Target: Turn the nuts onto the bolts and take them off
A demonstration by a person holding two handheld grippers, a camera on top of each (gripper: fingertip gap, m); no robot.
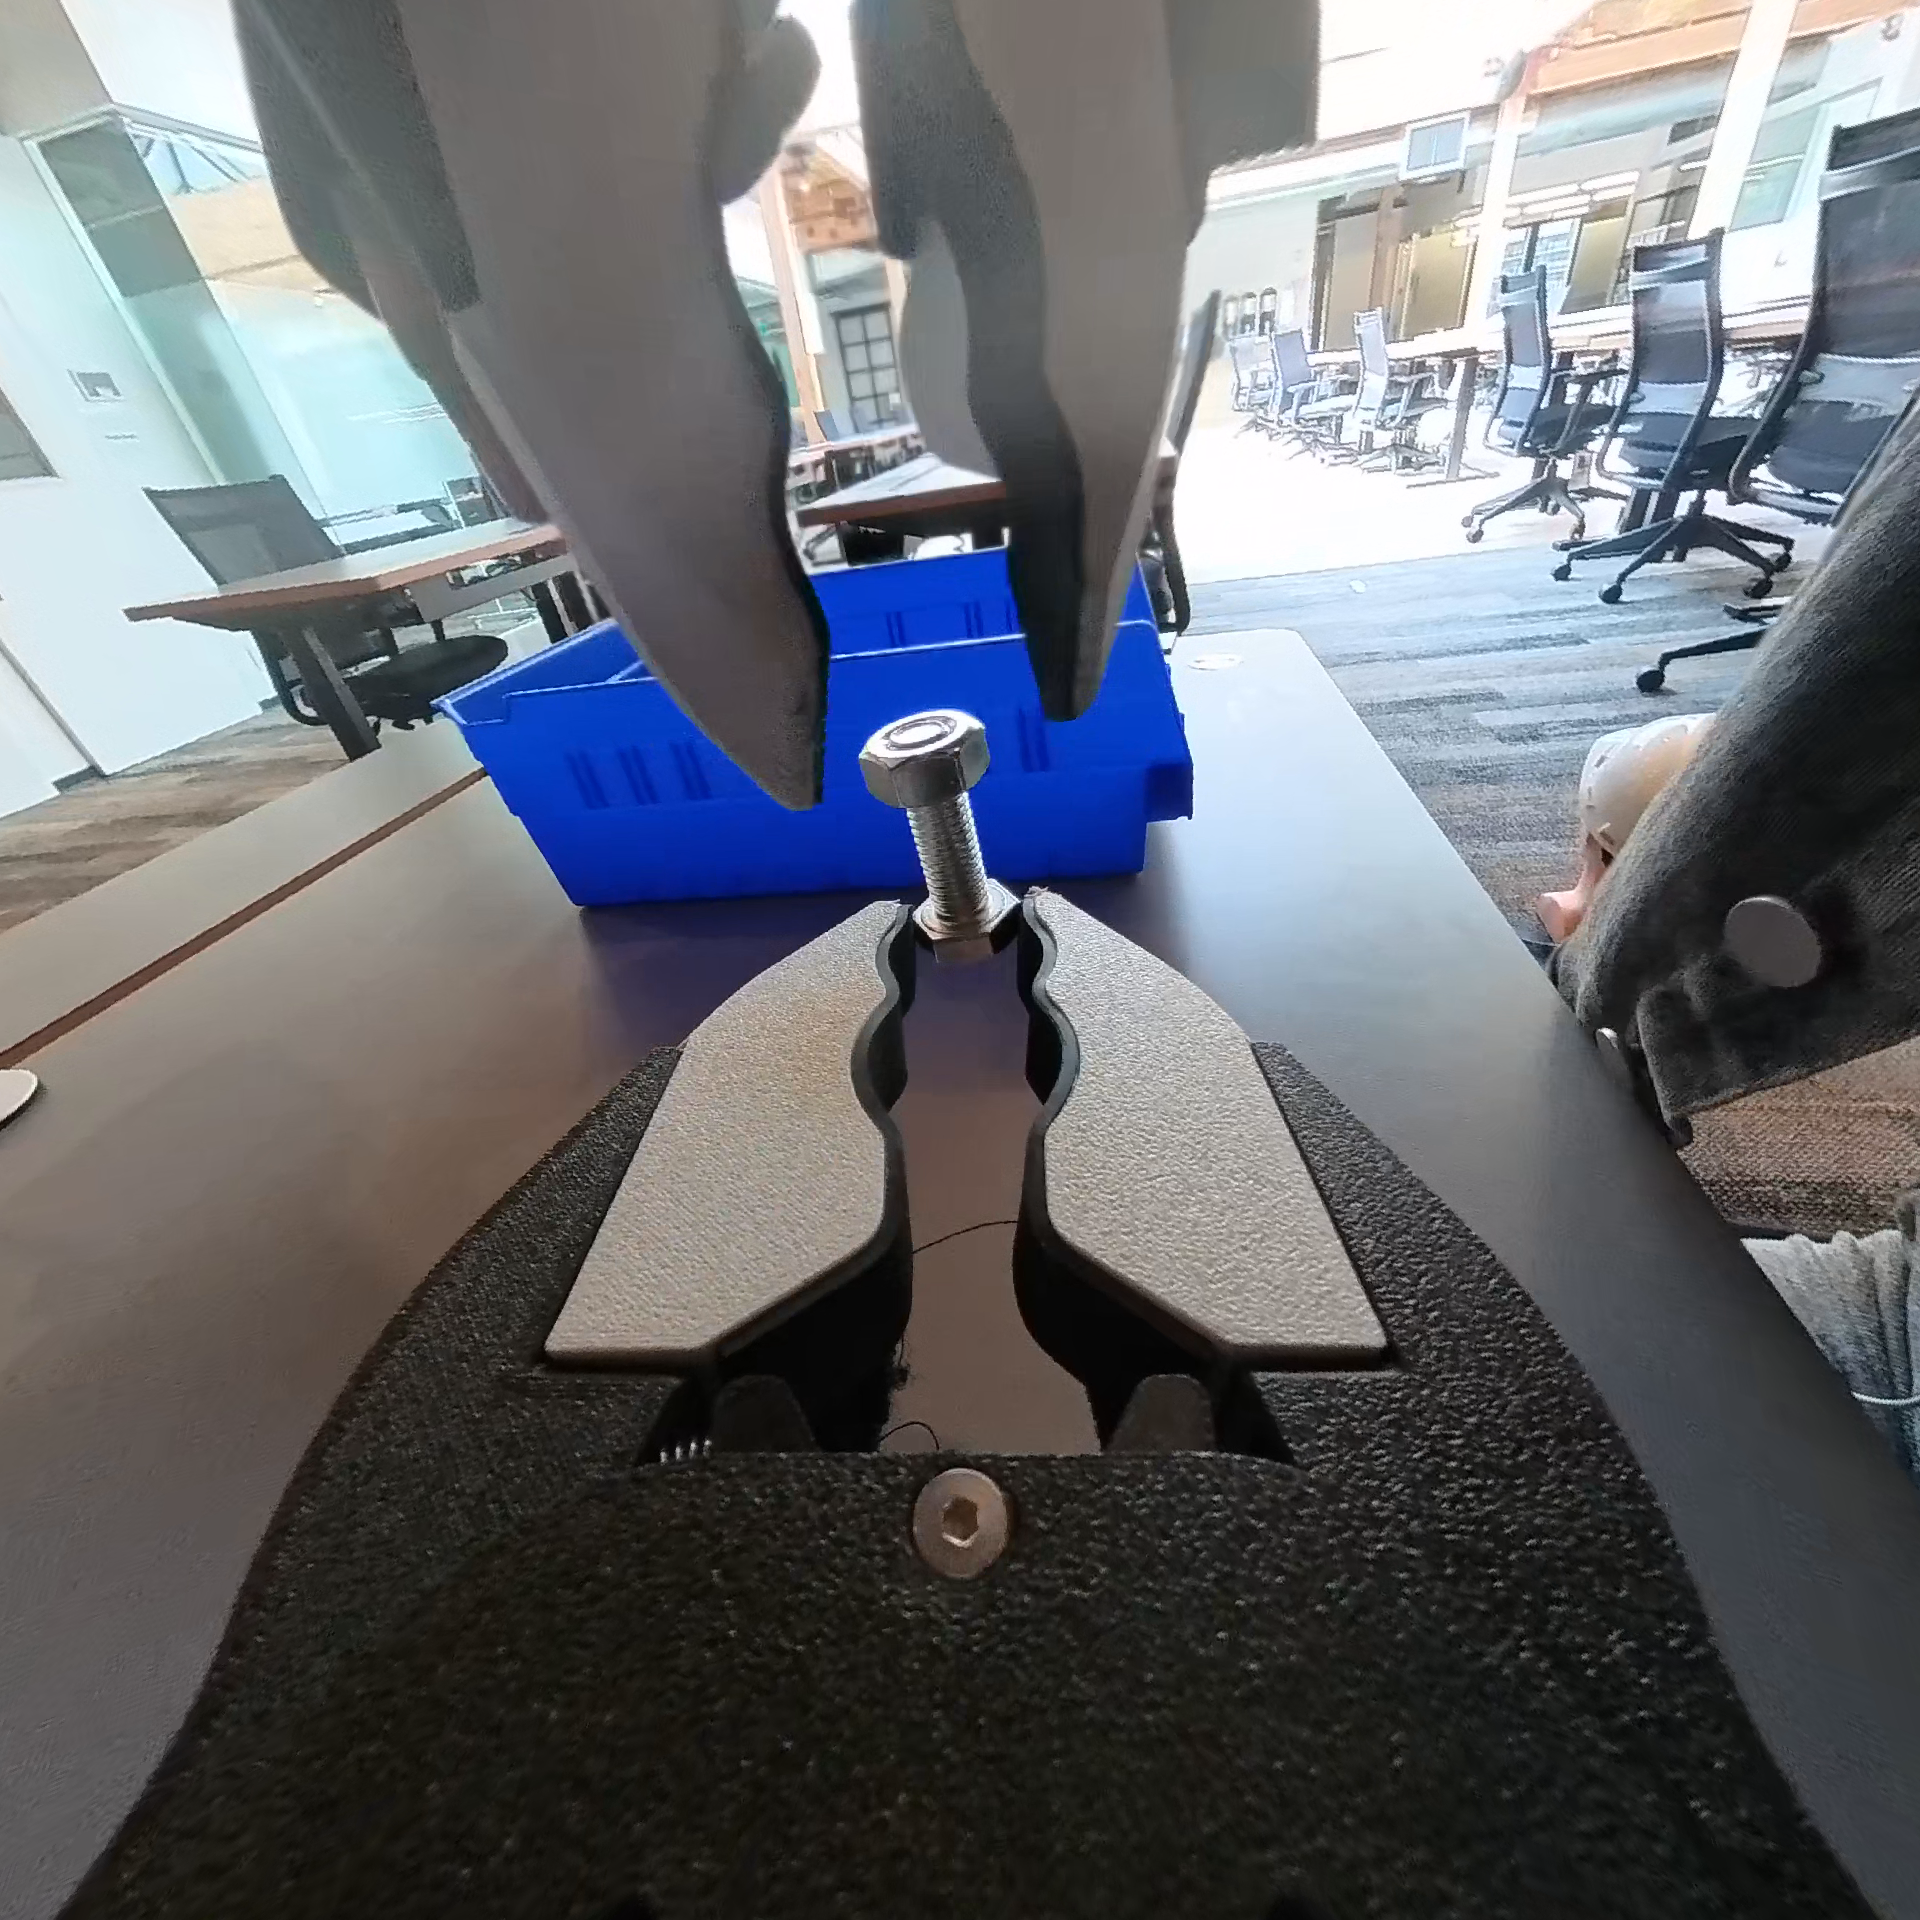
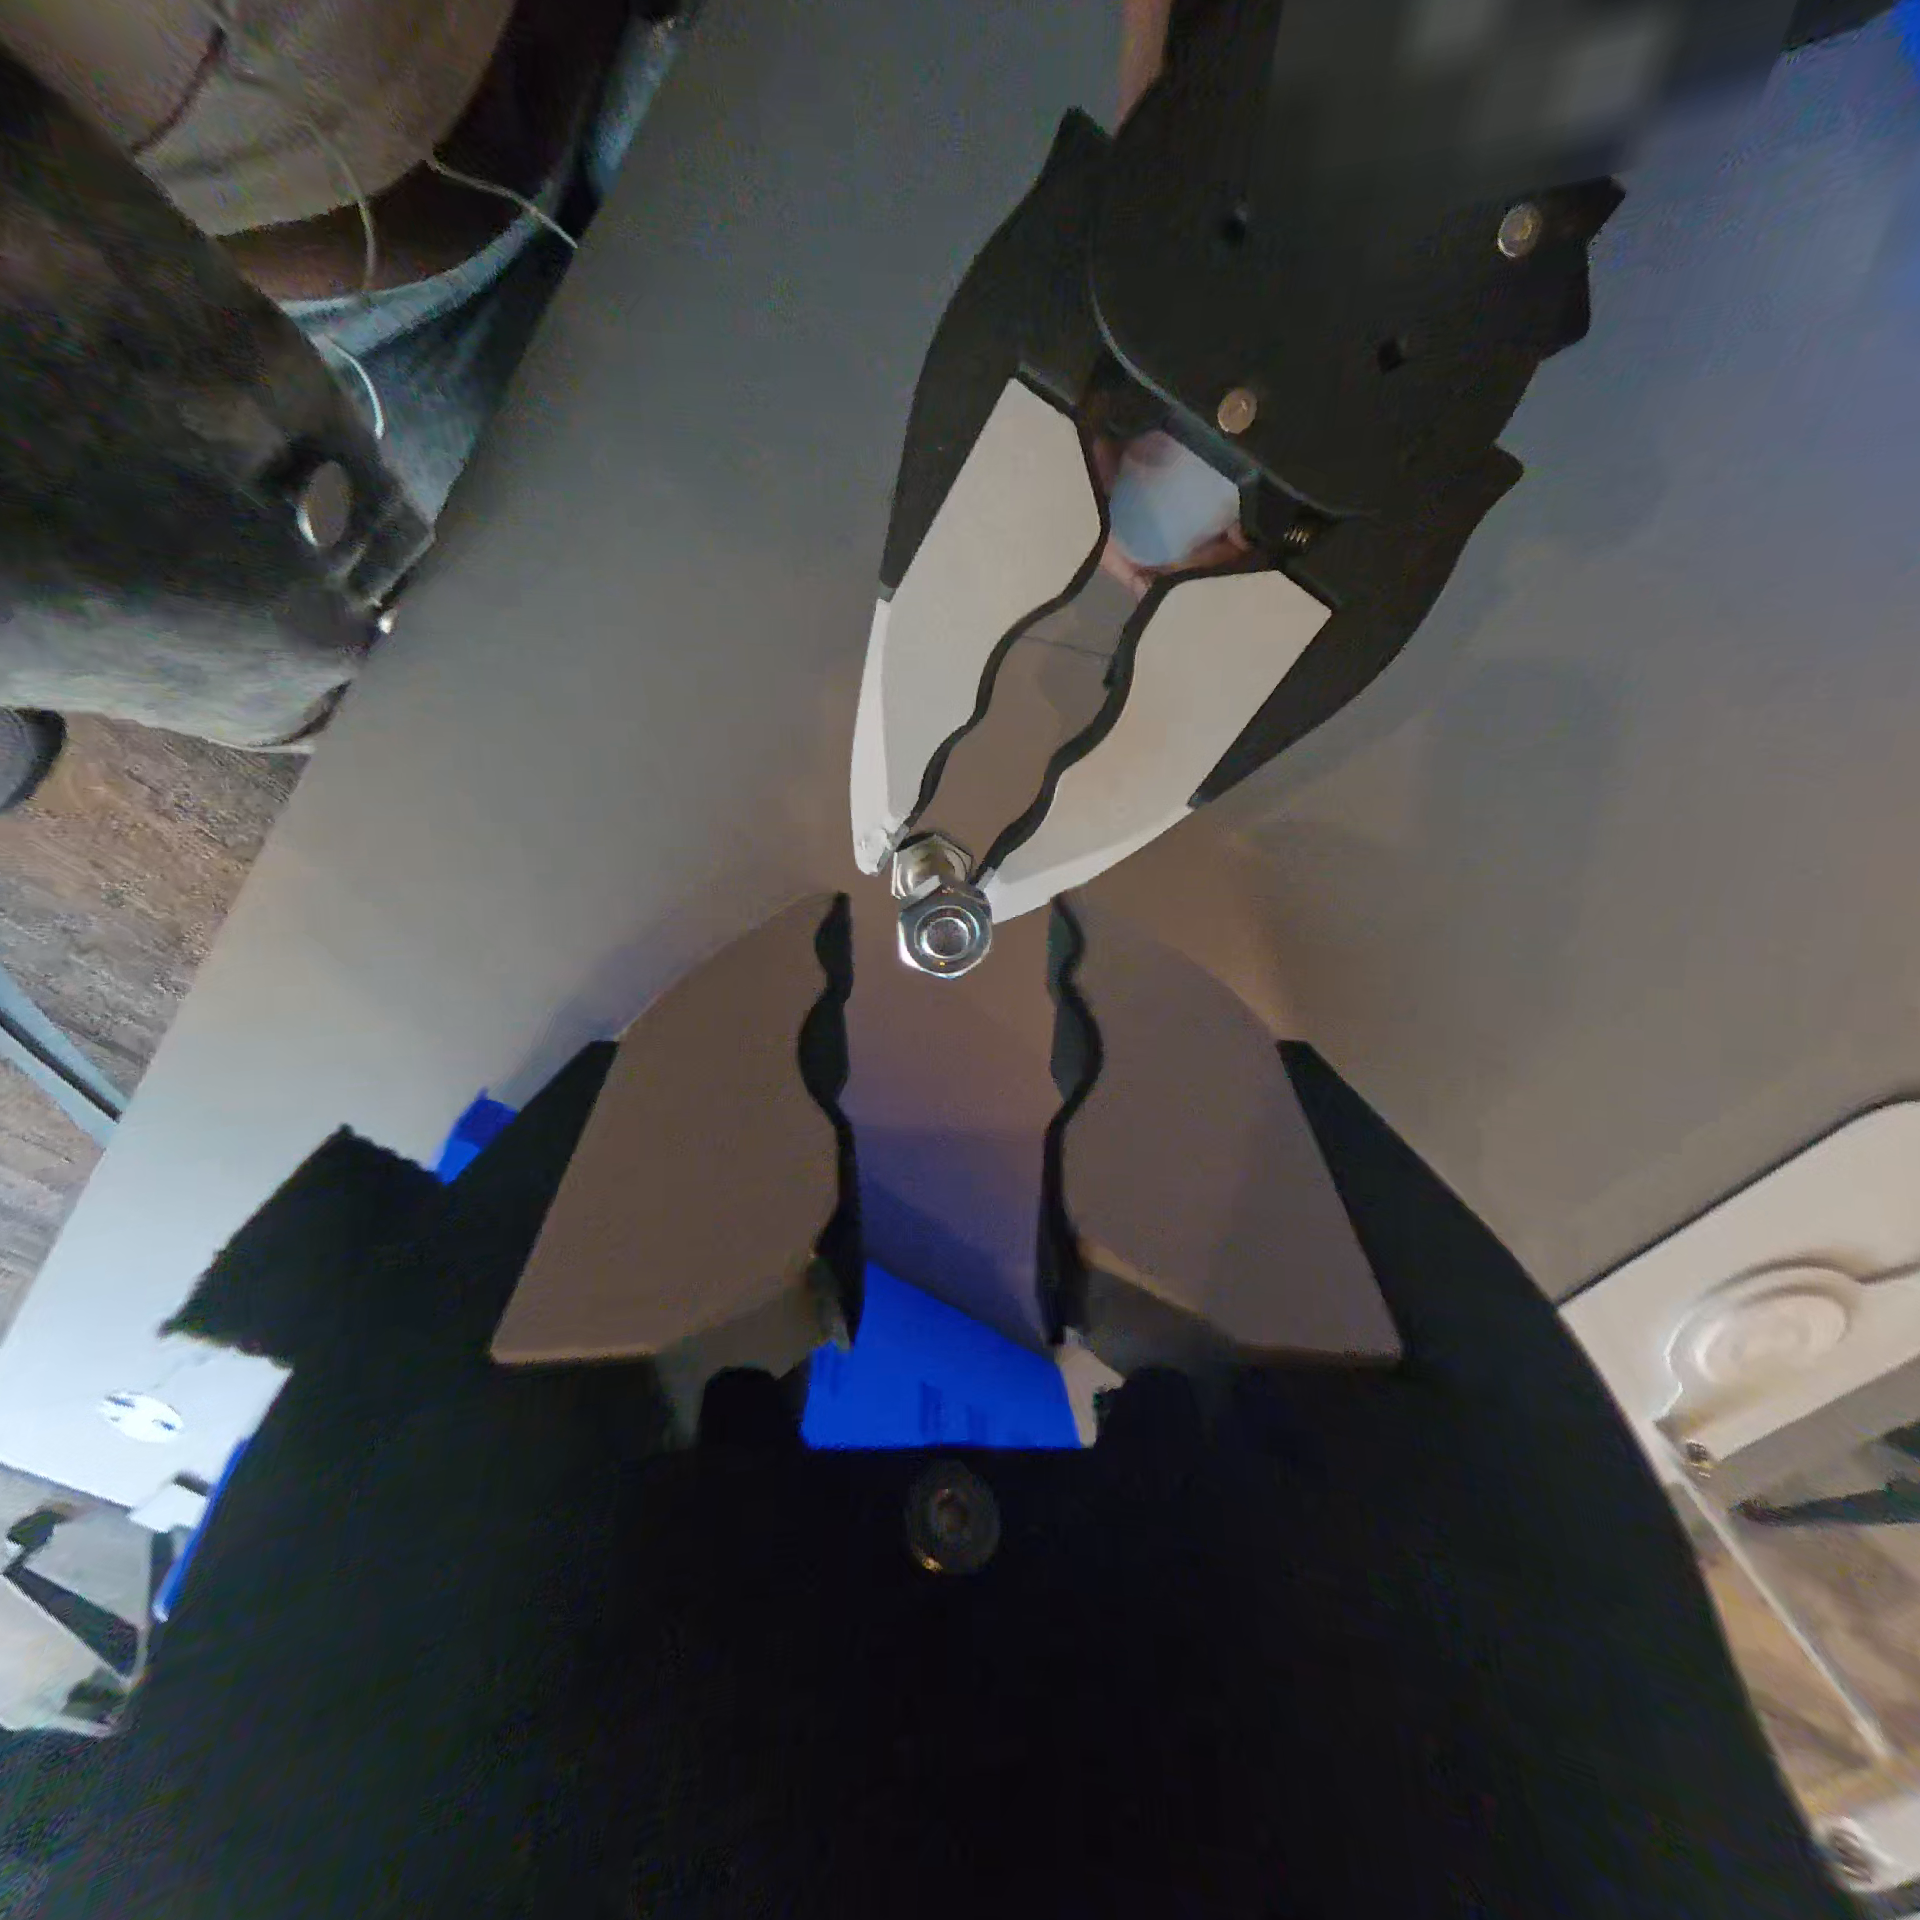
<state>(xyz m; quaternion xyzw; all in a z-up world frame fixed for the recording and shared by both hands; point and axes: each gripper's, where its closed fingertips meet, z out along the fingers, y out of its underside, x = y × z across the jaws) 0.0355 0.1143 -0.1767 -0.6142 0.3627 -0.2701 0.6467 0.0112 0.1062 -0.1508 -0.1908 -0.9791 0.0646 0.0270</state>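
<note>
While the left gripper [image 1: 961, 920] clamps the nut [image 1: 961, 928] at its jaw tips, the bolt [image 1: 928, 814] stands upright from that nut, head up, above the dark desk [image 1: 312, 1039]. Over it the right gripper [image 2: 948, 925] hangs with jaws spread, one on each side of the bolt head (not touching it). Behind sits a blue bin [image 1: 727, 790].

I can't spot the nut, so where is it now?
Left wrist view: the nut sits low on the bolt, pinched in the left tongs, before the blue bin.
</note>
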